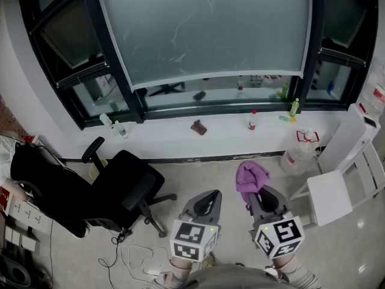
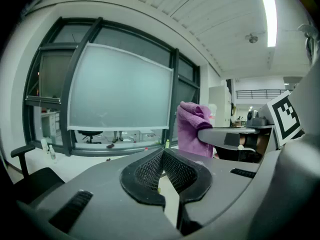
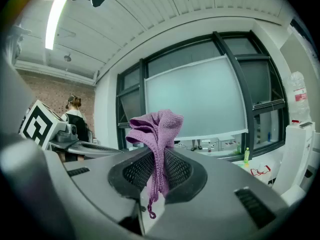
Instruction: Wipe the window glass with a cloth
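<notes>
Right gripper view shows the right gripper [image 3: 157, 160] clamped on the cloth [image 3: 155, 128], well apart from the glass [image 3: 200, 98], while the left gripper [image 2: 162, 155] beside it is closed on nothing.

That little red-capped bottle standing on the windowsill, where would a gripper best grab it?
Probably around the middle of the red-capped bottle, coming level from the room side. It stands upright on the windowsill with free space on both sides, and the window frame blocks the far side.

Bunched purple cloth [image 3: 154, 128] (pinched); frosted glass [image 1: 204, 29]
</notes>
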`<action>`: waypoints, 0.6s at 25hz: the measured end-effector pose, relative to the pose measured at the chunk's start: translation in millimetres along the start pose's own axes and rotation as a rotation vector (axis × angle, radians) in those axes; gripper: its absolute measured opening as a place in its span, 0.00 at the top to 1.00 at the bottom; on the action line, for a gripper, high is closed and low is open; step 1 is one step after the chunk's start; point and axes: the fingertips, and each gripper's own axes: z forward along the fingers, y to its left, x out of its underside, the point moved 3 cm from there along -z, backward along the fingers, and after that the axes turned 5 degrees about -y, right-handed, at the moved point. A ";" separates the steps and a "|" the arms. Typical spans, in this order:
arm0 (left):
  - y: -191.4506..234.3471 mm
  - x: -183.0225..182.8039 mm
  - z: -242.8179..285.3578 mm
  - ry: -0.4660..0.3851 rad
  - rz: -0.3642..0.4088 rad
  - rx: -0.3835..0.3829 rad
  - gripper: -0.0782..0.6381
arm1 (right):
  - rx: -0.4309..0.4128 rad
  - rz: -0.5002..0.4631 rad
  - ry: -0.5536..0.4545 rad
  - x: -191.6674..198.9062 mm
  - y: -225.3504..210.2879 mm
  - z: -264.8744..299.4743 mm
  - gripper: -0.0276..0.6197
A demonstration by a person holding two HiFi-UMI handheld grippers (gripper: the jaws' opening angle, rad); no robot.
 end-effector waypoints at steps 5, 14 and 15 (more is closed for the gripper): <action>-6.0 0.0 1.6 -0.012 -0.013 -0.017 0.88 | 0.011 0.016 0.000 0.8 -9.8 -10.0 0.88; 22.1 -0.3 -6.9 -0.024 -0.016 -0.008 0.88 | -0.015 0.045 -0.025 3.5 17.8 12.8 0.88; 28.1 -0.2 -8.3 -0.025 -0.014 -0.008 0.88 | -0.018 0.044 -0.026 4.0 23.1 17.8 0.88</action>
